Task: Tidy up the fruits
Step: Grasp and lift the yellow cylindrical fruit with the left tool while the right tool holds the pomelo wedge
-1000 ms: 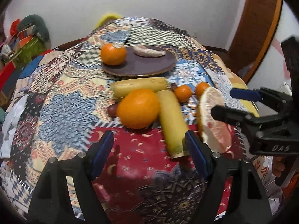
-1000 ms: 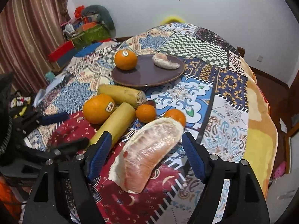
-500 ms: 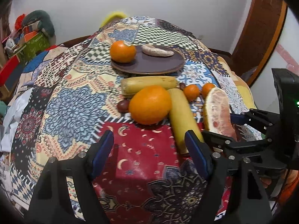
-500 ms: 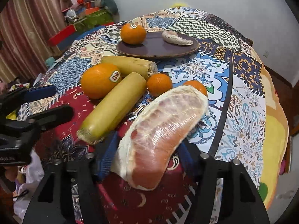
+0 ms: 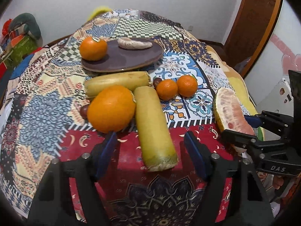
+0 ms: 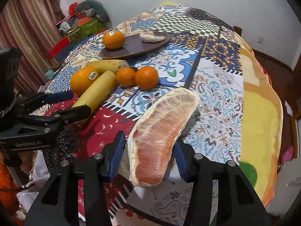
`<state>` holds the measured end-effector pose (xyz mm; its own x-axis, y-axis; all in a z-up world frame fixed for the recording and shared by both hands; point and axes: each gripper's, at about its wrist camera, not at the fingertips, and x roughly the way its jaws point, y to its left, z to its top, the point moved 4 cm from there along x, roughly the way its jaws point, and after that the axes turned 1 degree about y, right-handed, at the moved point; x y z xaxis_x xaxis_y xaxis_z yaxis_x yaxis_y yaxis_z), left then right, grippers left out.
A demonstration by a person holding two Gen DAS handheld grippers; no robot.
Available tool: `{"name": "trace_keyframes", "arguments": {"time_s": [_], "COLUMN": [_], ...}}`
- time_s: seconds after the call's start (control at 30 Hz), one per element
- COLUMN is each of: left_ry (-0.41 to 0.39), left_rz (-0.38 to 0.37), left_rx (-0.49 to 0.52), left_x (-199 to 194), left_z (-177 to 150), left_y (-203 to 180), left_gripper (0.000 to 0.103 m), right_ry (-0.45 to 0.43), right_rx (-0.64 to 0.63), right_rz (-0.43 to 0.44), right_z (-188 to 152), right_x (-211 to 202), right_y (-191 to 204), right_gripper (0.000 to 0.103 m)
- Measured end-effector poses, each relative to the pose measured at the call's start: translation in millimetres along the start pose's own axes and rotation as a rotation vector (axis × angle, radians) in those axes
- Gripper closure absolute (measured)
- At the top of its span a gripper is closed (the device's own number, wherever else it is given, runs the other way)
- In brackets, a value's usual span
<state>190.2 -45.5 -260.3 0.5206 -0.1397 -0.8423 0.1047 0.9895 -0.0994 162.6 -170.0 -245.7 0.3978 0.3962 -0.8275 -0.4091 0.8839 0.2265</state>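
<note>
Both grippers have come forward and down. Right gripper point(image 6: 148, 156), jaws just closing, clamps the peeled pink pomelo wedge point(image 6: 161, 135) at the table's point(image 6: 222, 86) near edge; left gripper point(image 5: 150, 150) straddles the banana point(image 5: 153, 124), jaws narrowing, untouching.

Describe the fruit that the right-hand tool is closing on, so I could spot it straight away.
On the patchwork tablecloth, look nearest its front edge, apart from the oranges. There, a peeled pomelo wedge sits between the right gripper jaws, which have just been closing. Only it shows pink flesh.
</note>
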Motion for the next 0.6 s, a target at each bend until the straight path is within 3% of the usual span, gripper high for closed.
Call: {"name": "trace_keyframes", "arguments": {"time_s": [0.17, 0.6], "left_ry": [0.035, 0.067], "left_rz": [-0.016, -0.015], "left_rx": [0.013, -0.04], "left_x": [15, 36], "left_z": [3, 22], "left_y": [-6, -5], "left_gripper": [0.055, 0.055], "right_ry": [-0.007, -0.029], "right_rx": [0.008, 0.02], "right_rz": [-0.012, -0.04], "right_z": [6, 18], "right_x": [6, 18], "right_y": [-2, -9], "right_gripper": [0.056, 0.057]}}
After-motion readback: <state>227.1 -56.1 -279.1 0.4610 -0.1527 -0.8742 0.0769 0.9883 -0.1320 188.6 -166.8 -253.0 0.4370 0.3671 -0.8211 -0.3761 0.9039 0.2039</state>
